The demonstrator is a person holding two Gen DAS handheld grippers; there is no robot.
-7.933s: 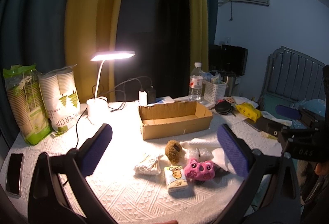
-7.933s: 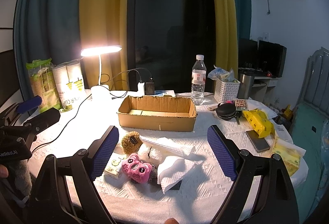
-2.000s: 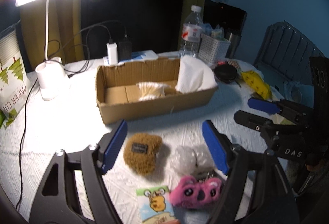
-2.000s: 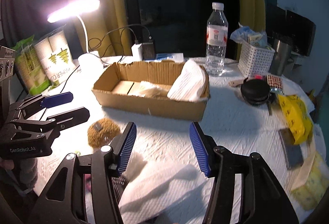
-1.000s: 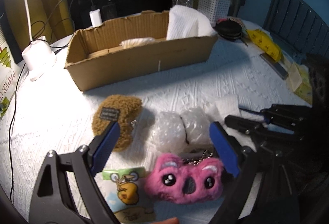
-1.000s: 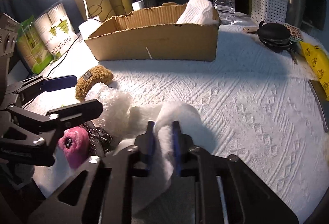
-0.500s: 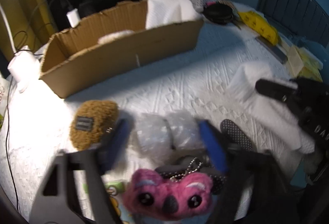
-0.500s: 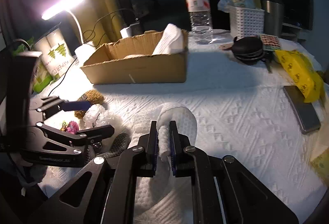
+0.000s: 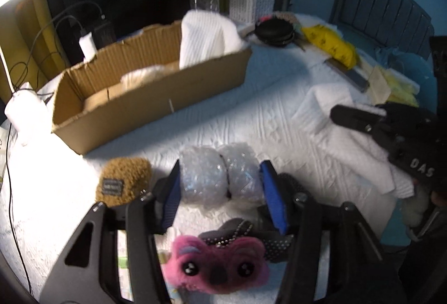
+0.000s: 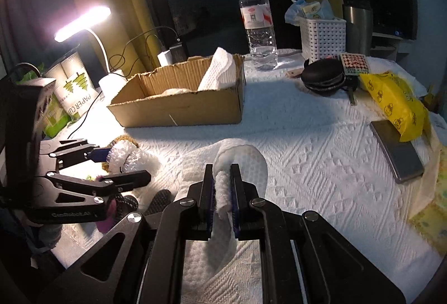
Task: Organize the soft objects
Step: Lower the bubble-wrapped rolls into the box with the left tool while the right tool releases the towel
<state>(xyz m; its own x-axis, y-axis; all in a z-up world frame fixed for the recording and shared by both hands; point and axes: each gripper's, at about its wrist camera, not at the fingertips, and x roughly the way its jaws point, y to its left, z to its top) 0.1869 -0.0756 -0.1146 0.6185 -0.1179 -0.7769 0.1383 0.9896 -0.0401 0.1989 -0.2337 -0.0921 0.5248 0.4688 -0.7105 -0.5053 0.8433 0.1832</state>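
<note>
The left claw (image 9: 219,189) points down at the table (image 9: 232,119), and its two blue pads are closing on a bubble wrap bundle (image 9: 219,178) that sits between them. The pads already touch both sides of the bundle. A fuzzy brown pouch (image 9: 123,184) lies just beside it on the left, and a pink plush toy (image 9: 216,267) lies close under the claw. The right claw (image 10: 222,192) is pressed together and pinches a fold of a white towel (image 10: 240,161), lifting that part a little off the table. The rest of the towel hangs down and lies on the white cloth. Farther back stands a cardboard box (image 10: 178,105) with another white towel (image 10: 219,72) leaning inside its right end. A water bottle (image 10: 258,24) stands behind the box, and a lamp (image 10: 82,22) shines on the left.
</note>
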